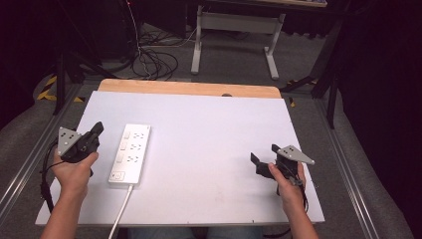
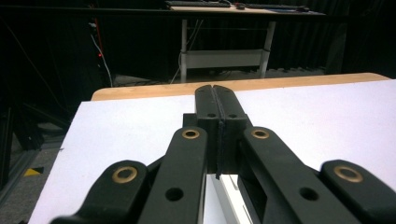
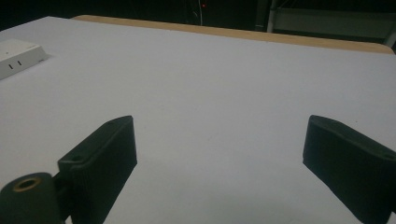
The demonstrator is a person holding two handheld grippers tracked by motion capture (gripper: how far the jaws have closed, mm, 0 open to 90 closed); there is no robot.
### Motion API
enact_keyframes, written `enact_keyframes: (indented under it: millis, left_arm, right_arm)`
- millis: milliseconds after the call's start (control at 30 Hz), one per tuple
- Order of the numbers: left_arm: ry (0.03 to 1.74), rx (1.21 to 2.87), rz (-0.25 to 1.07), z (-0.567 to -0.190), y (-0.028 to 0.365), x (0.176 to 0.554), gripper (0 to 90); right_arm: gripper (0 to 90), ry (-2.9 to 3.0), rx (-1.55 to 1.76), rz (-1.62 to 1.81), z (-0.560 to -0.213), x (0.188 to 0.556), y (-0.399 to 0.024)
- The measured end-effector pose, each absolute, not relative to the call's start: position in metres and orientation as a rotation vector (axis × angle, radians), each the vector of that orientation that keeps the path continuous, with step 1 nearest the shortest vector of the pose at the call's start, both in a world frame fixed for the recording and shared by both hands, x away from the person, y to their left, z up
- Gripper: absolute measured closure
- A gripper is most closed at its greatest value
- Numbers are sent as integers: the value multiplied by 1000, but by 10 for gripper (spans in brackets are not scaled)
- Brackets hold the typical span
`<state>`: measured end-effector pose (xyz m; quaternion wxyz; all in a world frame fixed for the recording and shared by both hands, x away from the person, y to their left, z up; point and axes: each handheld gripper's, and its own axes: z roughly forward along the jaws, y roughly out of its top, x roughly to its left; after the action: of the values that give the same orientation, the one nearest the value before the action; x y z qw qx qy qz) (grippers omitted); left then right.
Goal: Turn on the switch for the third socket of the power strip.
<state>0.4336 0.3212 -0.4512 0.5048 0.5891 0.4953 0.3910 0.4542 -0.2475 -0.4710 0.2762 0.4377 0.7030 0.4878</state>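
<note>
**Grippers resting either side of the power strip**

Power strip (image 1: 130, 154) is lying at the left of the high view, on the white table (image 1: 209, 134), its long side running up and down the frame and its white cord (image 1: 121, 209) trailing off the bottom edge. I am holding my left gripper (image 1: 96, 130) just to the left of it, apart from it, with the jaws pressed together and nothing between them; in the left gripper view they are meeting in one black seam at the centre of the frame, pointing toward the table's wooden far edge (image 2: 154, 89). I am holding my right gripper (image 1: 263, 159) at the lower right of the high view, well apart from the strip, jaws spread wide over bare table. In the right gripper view a corner of the strip is peeking in at the upper left.
</note>
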Motion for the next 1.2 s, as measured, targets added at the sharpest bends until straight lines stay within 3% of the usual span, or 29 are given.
enact_keyframes:
  millis: [1200]
  left_arm:
    - [1190, 1493, 895, -455, 305, 454, 899]
  right_arm:
    - [102, 1901, 1186, 1285, -475, 444, -255]
